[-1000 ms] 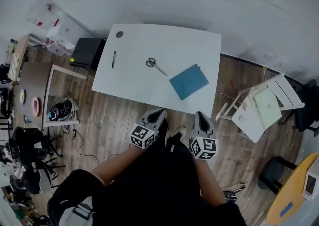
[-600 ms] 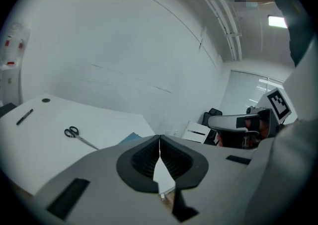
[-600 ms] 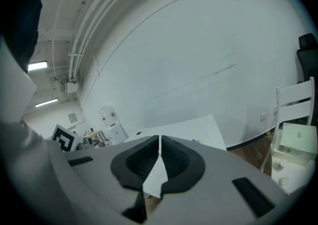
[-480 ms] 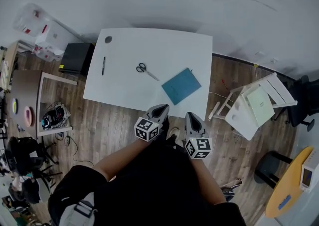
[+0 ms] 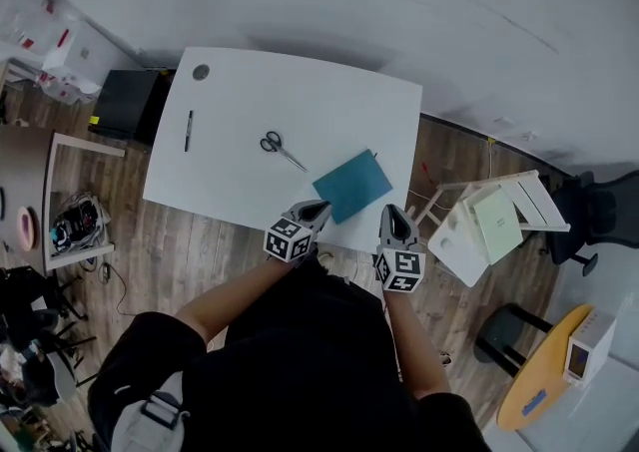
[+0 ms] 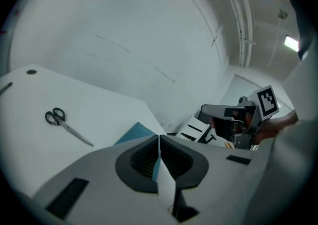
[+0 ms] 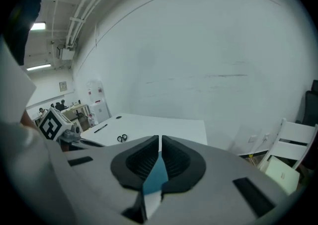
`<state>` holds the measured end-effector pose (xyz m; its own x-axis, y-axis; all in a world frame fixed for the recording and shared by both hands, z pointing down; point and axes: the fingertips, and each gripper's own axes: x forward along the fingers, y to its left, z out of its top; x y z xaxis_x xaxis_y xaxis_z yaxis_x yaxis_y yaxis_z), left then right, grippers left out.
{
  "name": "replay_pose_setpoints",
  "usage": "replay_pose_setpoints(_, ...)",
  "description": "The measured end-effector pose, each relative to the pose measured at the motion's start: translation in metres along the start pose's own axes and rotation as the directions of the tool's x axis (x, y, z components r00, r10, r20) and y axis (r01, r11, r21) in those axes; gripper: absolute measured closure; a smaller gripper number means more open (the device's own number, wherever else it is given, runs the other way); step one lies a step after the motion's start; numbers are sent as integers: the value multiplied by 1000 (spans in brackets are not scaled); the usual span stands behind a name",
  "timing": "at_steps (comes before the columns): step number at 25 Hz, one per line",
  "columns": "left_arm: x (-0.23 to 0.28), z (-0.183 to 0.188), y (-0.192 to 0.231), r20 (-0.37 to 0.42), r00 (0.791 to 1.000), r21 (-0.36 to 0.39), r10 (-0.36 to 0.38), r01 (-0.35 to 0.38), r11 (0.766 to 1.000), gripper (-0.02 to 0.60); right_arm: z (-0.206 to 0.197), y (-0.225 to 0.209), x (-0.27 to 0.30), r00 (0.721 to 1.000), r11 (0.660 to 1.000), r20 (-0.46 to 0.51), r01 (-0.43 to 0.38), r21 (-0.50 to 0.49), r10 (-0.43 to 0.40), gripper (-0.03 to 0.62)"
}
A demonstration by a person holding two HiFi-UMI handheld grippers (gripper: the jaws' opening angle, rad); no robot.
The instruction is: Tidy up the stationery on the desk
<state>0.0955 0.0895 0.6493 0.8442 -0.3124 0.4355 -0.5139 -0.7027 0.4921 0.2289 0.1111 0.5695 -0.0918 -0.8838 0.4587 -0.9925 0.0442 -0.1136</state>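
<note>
You're at the approach step, I'd say: L gripper (image 5: 316,207) & R gripper (image 5: 392,212), jaws pressed together w/ nothing held, hover at the desk (image 5: 300,91) near edge; notebook (image 5: 351,186), scissors (image 5: 283,148), pen (image 5: 188,130) lie on the desk, so spread jaws next.

Beyond the teal notebook (image 5: 351,186) the tabletop (image 5: 300,91) lies bare up to the wall — open passage. Left of the notebook sit scissors (image 5: 283,150), farther left a pen (image 5: 188,131); right of it, off the edge, a white chair (image 5: 489,226).
</note>
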Motion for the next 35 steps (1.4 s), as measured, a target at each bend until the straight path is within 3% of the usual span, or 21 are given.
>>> replay_pose_setpoints(4, 18, -10, 20, -53, 998, -37, -32, 30, 999, 565, -13, -17, 41, 994, 998, -101, -36, -57, 30, 559)
replay_pose_setpoints(8, 30, -23, 38, -110, 994, -87, -22, 12, 996, 565, -41, -38, 83, 975, 994, -214, -75, -83, 55, 559)
replay_pose_setpoints(10, 34, -33, 41, -137, 990, -116, -9, -7, 993, 551, -56, -44, 100, 959, 990, -270, -113, -89, 85, 557)
replay_pose_setpoints(13, 41, -48, 43, -177, 984, -159, 6, -34, 987, 483, -74, -53, 120, 933, 980, -338, -169, -110, 123, 557)
replay_pose_setpoints(17, 45, -64, 51, -194, 979, -262, 61, -111, 959, 454, -90, -67, 137, 900, 963, -404, -234, -132, 164, 552)
replay_pose_setpoints(22, 59, -79, 52, -233, 969, -307, 86, -157, 939, 430, -110, -75, 160, 849, 948, -474, -306, -82, 233, 476)
replay_pose_setpoints(26, 68, -90, 45, -257, 960, -312, 108, -188, 931, 413, -132, -72, 161, 801, 927, -530, -367, -71, 277, 471)
replay_pose_setpoints(29, 72, -99, 45, -310, 943, -286, 125, -218, 933, 411, -143, -71, 160, 783, 923, -554, -380, -65, 284, 470)
replay_pose_setpoints(32, 74, -104, 47, -349, 924, -233, 154, -245, 941, 413, -147, -73, 159, 791, 922, -544, -380, -75, 282, 468)
replay_pose_setpoints(35, 76, -105, 45, -342, 924, -249, 169, -262, 932, 413, -149, -75, 157, 799, 931, -529, -363, -46, 286, 468)
